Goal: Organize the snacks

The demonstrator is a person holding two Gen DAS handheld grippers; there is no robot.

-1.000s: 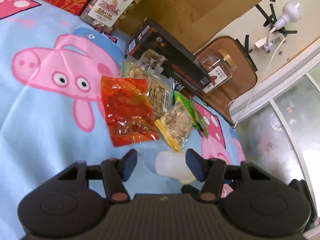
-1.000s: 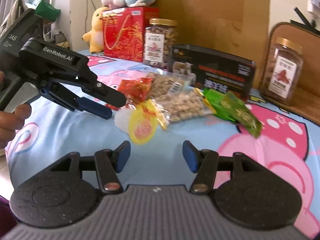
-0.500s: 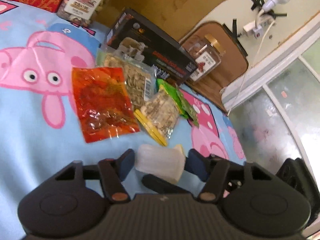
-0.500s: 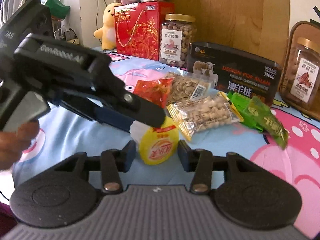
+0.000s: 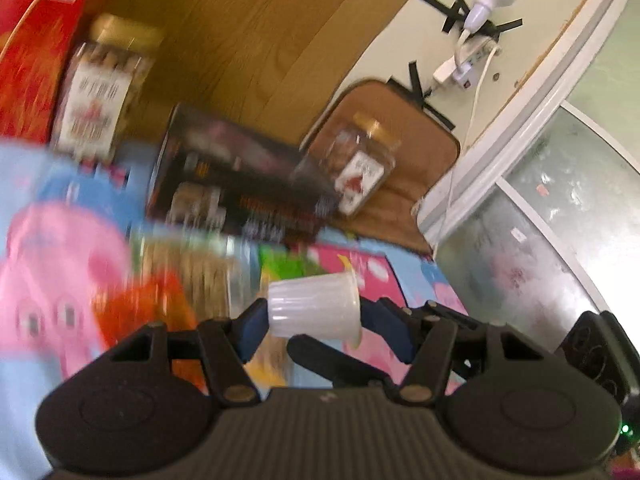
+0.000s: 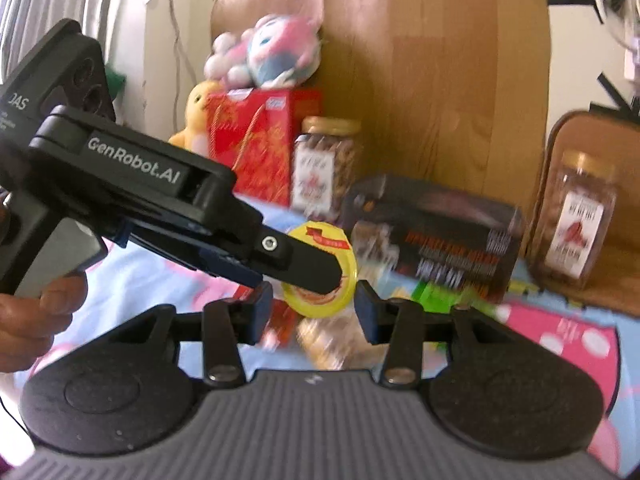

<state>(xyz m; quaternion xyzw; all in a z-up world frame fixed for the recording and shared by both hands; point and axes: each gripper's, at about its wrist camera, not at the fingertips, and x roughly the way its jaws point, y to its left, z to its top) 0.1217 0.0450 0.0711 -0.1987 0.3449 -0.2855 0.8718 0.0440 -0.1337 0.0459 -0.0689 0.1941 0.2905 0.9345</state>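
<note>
A small jelly cup with a milky white body hangs above the blanket, lying on its side. My left gripper is shut on it, with one blue pad on its base and the other at its rim. In the right wrist view the cup's yellow lid faces the camera. My right gripper is shut on the rim from both sides. The left gripper's black finger crosses the lid. One right finger shows below the cup.
Snack bags lie blurred on the cartoon-pig blanket, among them an orange-red packet. Behind stand a black box, two nut jars, a red gift box and plush toys. A hand holds the left gripper.
Both grippers closed on the jelly cup that lay on the blanket. They have raised it off the blanket together. The left gripper has also rolled.
</note>
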